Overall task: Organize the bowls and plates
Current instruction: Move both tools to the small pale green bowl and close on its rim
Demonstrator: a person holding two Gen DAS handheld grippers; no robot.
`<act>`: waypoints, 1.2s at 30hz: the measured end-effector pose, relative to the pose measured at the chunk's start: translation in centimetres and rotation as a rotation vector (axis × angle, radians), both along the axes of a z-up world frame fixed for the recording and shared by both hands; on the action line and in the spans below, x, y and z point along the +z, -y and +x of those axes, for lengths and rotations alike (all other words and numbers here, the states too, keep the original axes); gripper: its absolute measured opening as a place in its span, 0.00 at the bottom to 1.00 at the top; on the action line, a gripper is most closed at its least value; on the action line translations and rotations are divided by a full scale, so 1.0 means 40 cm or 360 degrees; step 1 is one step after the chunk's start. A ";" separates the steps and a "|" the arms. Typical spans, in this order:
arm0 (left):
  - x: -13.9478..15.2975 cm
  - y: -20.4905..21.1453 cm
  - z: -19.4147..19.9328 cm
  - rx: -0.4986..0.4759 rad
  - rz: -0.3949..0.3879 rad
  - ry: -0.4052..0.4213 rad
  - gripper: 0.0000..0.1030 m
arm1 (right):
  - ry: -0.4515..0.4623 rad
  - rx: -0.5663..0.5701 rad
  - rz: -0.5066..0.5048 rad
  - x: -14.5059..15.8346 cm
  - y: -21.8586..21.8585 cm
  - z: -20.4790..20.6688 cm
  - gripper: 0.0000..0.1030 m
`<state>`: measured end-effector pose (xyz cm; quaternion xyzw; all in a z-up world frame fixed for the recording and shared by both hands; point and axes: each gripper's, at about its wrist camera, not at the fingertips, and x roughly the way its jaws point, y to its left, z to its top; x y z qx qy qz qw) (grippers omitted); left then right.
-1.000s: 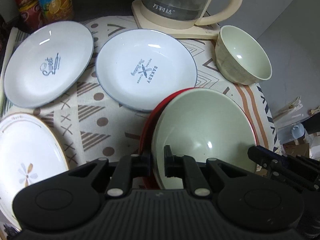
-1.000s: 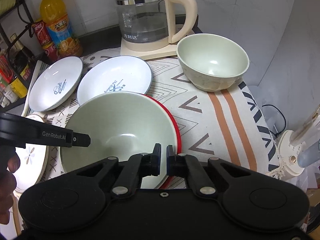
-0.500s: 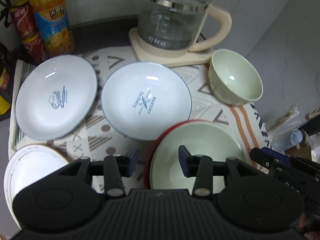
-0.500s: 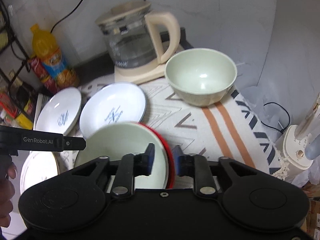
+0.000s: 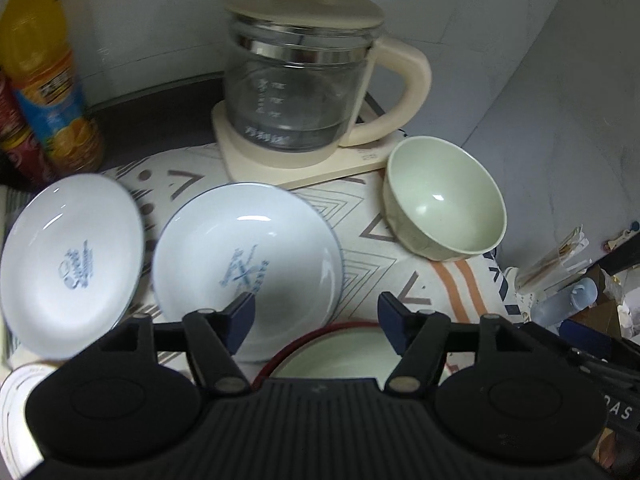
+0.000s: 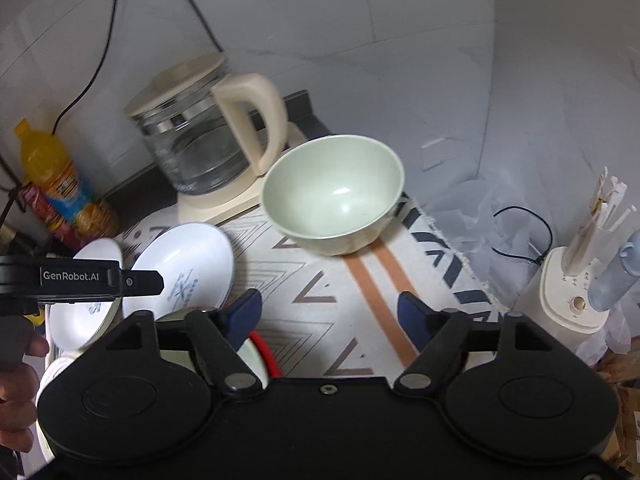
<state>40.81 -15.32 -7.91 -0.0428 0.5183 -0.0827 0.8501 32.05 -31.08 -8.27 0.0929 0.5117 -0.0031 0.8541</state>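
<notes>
My left gripper (image 5: pixel 316 316) is open and empty, raised above a pale green dish (image 5: pixel 336 360) that sits in a red plate (image 5: pixel 304 340) on the patterned cloth. Beyond it lie two white plates with blue print, one in the middle (image 5: pixel 248 268) and one at the left (image 5: pixel 68 264). A pale green bowl (image 5: pixel 444 200) stands at the right. My right gripper (image 6: pixel 328 312) is open and empty, high above the cloth. The green bowl (image 6: pixel 334 194) is ahead of it, and the red plate's rim (image 6: pixel 264 352) shows below its left finger.
A glass kettle (image 5: pixel 296 80) on a cream base stands at the back. An orange drink bottle (image 5: pixel 44 76) and a red can are at the far left. A white plate with gold rim (image 5: pixel 20 400) lies near left. A white appliance (image 6: pixel 568 292) stands off the table's right edge.
Both grippers let go of the green dish and red plate, opened wide, and lifted up and back. The dish and plate now rest on the cloth.
</notes>
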 end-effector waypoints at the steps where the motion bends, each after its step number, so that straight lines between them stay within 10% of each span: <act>1: -0.002 0.008 0.006 -0.0011 -0.0002 0.0003 0.64 | 0.0002 -0.0014 0.0003 -0.002 0.007 0.003 0.77; 21: -0.063 0.140 0.160 -0.0089 -0.0068 0.0010 0.64 | 0.0037 -0.0211 0.0025 -0.065 0.090 0.099 0.86; 36: -0.151 0.192 0.236 -0.0073 -0.0147 -0.0009 0.50 | -0.0087 -0.0312 0.0166 -0.182 0.120 0.198 0.61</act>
